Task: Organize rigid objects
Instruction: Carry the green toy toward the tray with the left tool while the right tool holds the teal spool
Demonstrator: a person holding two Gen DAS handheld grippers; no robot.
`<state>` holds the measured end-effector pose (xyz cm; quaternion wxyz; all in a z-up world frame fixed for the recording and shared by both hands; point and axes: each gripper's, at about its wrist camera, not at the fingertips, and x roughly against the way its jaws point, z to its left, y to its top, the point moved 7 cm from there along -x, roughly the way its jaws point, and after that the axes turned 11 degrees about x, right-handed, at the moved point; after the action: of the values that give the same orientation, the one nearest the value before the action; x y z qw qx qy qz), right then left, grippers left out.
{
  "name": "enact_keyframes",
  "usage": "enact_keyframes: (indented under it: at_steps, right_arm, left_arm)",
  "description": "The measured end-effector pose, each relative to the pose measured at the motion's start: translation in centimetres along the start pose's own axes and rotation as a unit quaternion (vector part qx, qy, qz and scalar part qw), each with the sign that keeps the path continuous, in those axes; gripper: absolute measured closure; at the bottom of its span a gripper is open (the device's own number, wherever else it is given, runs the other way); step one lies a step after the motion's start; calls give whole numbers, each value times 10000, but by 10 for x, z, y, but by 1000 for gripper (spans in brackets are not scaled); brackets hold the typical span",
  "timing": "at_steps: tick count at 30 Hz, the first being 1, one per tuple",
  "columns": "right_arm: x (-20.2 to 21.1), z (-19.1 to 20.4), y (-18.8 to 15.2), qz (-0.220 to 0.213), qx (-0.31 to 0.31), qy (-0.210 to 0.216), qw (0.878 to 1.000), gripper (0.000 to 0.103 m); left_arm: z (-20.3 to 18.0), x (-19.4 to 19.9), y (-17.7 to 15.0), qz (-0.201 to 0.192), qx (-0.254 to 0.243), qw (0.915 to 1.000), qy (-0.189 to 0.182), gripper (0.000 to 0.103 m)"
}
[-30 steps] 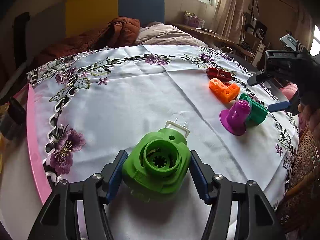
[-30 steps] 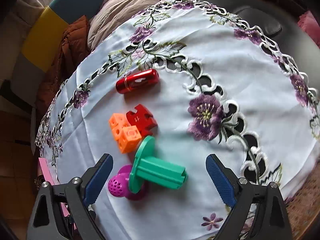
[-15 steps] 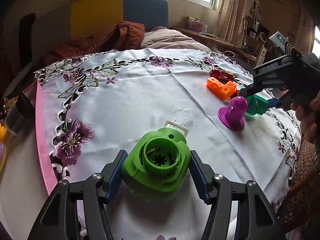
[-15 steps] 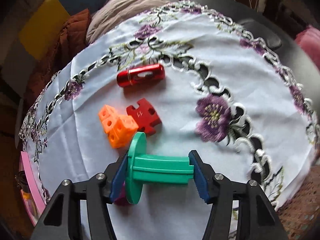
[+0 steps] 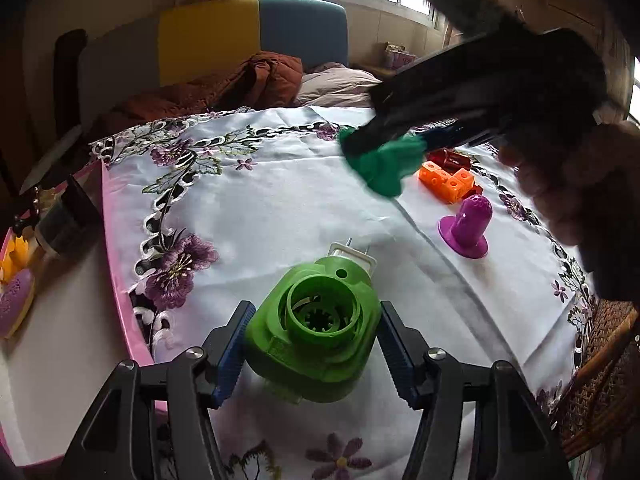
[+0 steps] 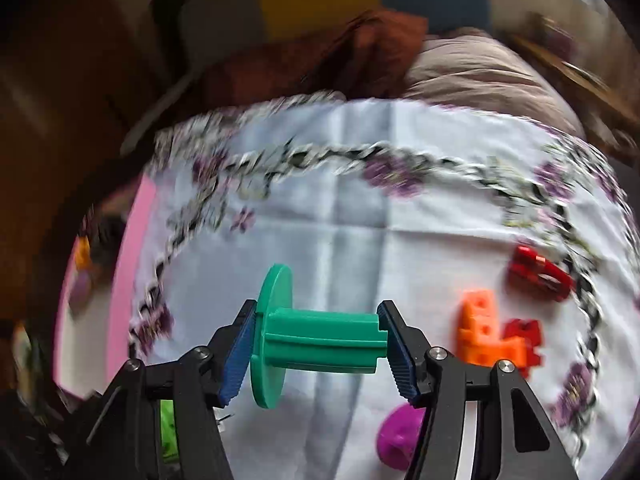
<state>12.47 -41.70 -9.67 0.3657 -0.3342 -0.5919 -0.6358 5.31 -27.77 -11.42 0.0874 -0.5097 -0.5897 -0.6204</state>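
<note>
My left gripper is shut on a bright green round housing with a white plug and holds it over the near part of the flowered white tablecloth. My right gripper is shut on a teal flanged spool, held lengthwise between the blue pads and lifted above the cloth. The spool also shows blurred in the left wrist view, under the dark right gripper. A purple perforated cone, an orange block piece and red pieces lie on the cloth at the right.
A pink tray borders the cloth on the left, with small items such as a purple disc on it. A bed with brown and beige bedding lies beyond the table. A wicker edge is at the right.
My right gripper closed on the teal spool, lifted it off the cloth and swung it left and upward over the table. The purple cone now stands alone. My left gripper still holds the green housing.
</note>
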Motion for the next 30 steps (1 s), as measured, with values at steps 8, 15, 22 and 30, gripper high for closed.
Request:
enact_keyframes:
  at_steps: [8,15,22,30]
  right_arm:
    - [-40,6,-19,328,346,49,9989,44]
    - [-42,6,-19,321,207,152,9992,44]
    - [-45,7,-18,344,234,143,9990,43]
    - [-47,8,-19,365,293,79,9989,43]
  left_arm:
    - [-1,-2,-5,-30,-117,9997,228,41]
    - [-3,-6,-3,-3,-151,9996,232,41]
    - [-9,-12,-3,134,-198,9996,147,40]
    - [-9,-12,-3,102,-285,9994,164,41]
